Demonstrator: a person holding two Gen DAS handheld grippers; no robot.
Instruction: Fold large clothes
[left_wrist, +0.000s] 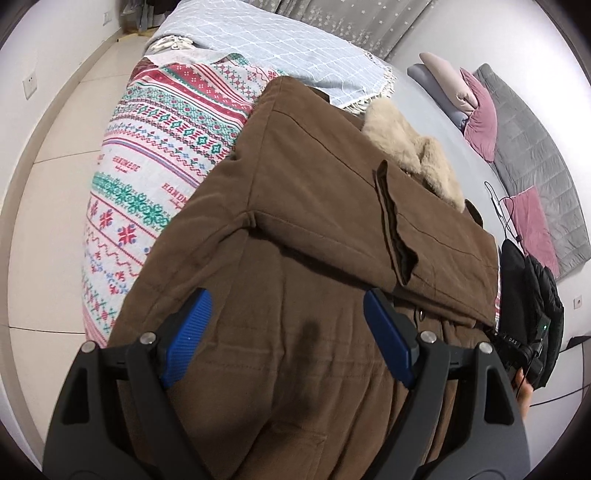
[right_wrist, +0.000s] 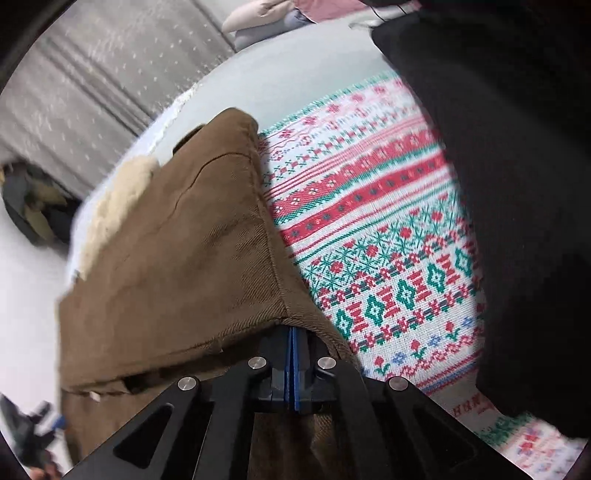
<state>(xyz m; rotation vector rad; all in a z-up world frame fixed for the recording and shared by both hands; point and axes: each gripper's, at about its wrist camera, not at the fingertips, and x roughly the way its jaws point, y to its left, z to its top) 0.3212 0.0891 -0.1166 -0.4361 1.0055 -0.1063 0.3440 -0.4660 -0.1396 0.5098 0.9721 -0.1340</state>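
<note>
So a big brown coat (left_wrist: 295, 229) is laid out on the bed (left_wrist: 424, 110), mostly over the patterned red-and-green blanket (left_wrist: 155, 155) that's spread toward one side edge of the bed. The coat's been folded over on itself already: an upper layer is lying across the lower part, and a cream fur collar (left_wrist: 417, 155) is poking out at the far end, toward the middle of the bed. A light blue checked throw (left_wrist: 280, 44) is seen past it, at the far end of the bed.

The left gripper (left_wrist: 288, 343) is held wide open just above the near part of the coat, blue pads (left_wrist: 186, 332) well apart, nothing pinched between them. Whether the fabric is actually touched can't be told.

The right gripper (right_wrist: 294, 334) is clamped fully closed on the coat (right_wrist: 177, 251), right at a folded corner edge where the brown fabric meets the blanket (right_wrist: 369, 229). The fabric looks bunched at the tips.

A black puffy jacket (left_wrist: 532, 288) is seen at the coat's right side. Pink and grey pillows (left_wrist: 480, 110) are piled by the far edge of the bed.
</note>
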